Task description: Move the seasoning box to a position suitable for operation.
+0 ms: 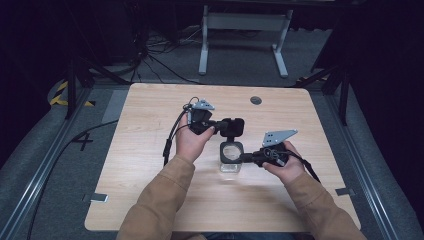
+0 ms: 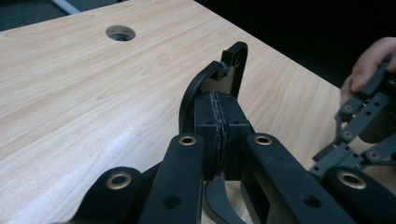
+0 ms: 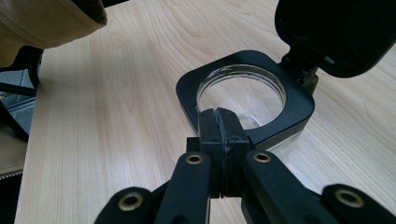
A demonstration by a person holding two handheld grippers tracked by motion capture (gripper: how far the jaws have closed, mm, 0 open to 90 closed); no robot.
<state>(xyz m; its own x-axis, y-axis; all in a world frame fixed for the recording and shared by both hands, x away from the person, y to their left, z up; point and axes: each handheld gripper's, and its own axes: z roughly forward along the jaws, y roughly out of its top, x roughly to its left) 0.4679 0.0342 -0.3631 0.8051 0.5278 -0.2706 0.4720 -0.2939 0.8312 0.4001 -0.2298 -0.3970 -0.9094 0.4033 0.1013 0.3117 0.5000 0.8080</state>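
Note:
A small clear jar (image 1: 230, 167) stands at the middle of the table, topped by a square black collar (image 1: 223, 148) with a round opening. Its hinged black flip lid (image 1: 236, 126) stands swung up and open at the far side. My left gripper (image 1: 226, 125) is shut on that lid, whose curved edge (image 2: 235, 70) rises just past the jaws (image 2: 219, 100). My right gripper (image 1: 246, 158) is shut on the collar's near rim (image 3: 187, 88), jaws pressed together (image 3: 218, 116). The open lid (image 3: 336, 32) hangs above the collar in the right gripper view.
The wooden table (image 1: 150, 190) has a round cable hole (image 1: 256, 100) near its far edge, also seen as a hole (image 2: 120, 32) in the left gripper view. A tan sleeve (image 3: 46, 18) reaches in at the left. Cables trail off the table's left side.

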